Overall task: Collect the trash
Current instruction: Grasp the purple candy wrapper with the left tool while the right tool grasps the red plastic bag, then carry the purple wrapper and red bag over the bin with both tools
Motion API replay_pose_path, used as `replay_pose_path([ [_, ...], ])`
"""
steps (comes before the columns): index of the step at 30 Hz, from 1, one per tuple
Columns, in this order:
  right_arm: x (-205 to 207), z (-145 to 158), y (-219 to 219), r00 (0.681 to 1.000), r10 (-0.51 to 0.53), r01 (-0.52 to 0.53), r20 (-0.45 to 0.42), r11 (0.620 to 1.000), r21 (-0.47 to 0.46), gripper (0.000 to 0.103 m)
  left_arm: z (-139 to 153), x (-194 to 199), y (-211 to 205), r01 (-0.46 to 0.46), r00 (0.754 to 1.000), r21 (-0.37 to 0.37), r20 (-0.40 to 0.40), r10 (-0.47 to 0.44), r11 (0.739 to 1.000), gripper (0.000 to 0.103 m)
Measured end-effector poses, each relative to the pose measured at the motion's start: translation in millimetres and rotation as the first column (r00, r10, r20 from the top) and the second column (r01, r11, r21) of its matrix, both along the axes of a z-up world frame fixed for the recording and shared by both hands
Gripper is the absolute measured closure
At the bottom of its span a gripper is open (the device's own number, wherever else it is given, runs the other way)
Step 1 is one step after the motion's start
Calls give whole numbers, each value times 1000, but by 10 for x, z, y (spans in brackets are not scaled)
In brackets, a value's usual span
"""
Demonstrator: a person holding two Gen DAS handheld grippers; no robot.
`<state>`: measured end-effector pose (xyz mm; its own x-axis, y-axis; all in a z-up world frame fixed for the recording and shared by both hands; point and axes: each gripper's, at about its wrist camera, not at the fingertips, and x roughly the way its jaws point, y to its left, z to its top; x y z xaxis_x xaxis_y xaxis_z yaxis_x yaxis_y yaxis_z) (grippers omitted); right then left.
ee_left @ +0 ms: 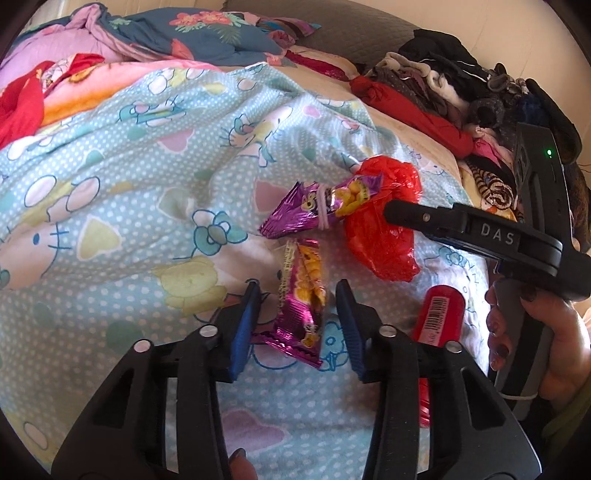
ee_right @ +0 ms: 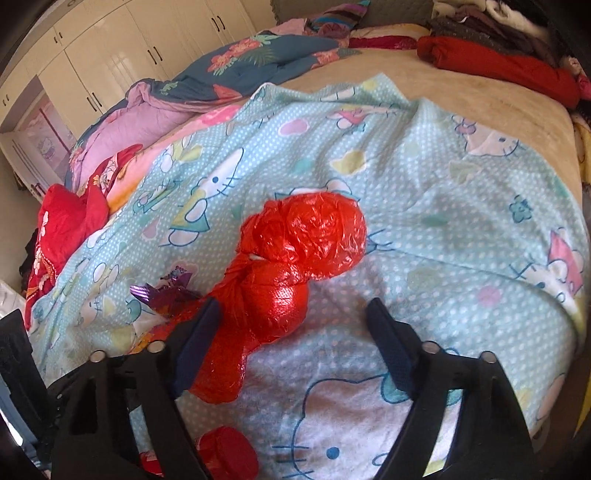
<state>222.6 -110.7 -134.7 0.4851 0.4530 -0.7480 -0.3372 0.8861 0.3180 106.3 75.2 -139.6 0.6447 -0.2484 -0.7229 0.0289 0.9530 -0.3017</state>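
A purple snack wrapper (ee_left: pixel 301 302) lies on the Hello Kitty blanket (ee_left: pixel 129 184), between the open fingers of my left gripper (ee_left: pixel 297 295). A second purple wrapper (ee_left: pixel 321 208), tied with a rubber band, lies just beyond it. A knotted red plastic bag (ee_left: pixel 384 229) lies to their right; in the right wrist view the bag (ee_right: pixel 291 266) sits just ahead of my open right gripper (ee_right: pixel 291 314), nearer its left finger. A red cylindrical container (ee_left: pixel 439 314) with a barcode lies right of my left gripper and shows low in the right wrist view (ee_right: pixel 229 454).
Crumpled floral and pink quilts (ee_left: pixel 184 33) and red clothes (ee_left: pixel 22 99) lie at the far left of the bed. A pile of dark clothes (ee_left: pixel 461 85) with a red roll (ee_left: pixel 417 114) lines the right side. White wardrobes (ee_right: pixel 110 48) stand beyond the bed.
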Motion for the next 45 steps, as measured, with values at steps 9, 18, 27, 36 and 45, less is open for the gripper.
replay_pose_path([
  [9,-205,73,-109,999,19,-22,46,999,48,77,-24,13,41,-17,1000,-14,-8,16,1000,77],
  [18,-390,303,-512,991,-75,65,112,994,89,77,189,-21,81,-29,999,-39,21,30,999,84],
  [27,-540,464,-737,985,-103,87,139,989,122,77,564,-26,-155,11,995,-43,101,-7,999,84],
  [36,-709,653,-976,971,-129,108,203,988,112,77,811,-6,-483,56,987,-25,155,-51,998,84],
  [45,-832,797,-1317,955,-168,145,245,983,109,77,968,8,-779,98,979,-4,182,-95,995,84],
])
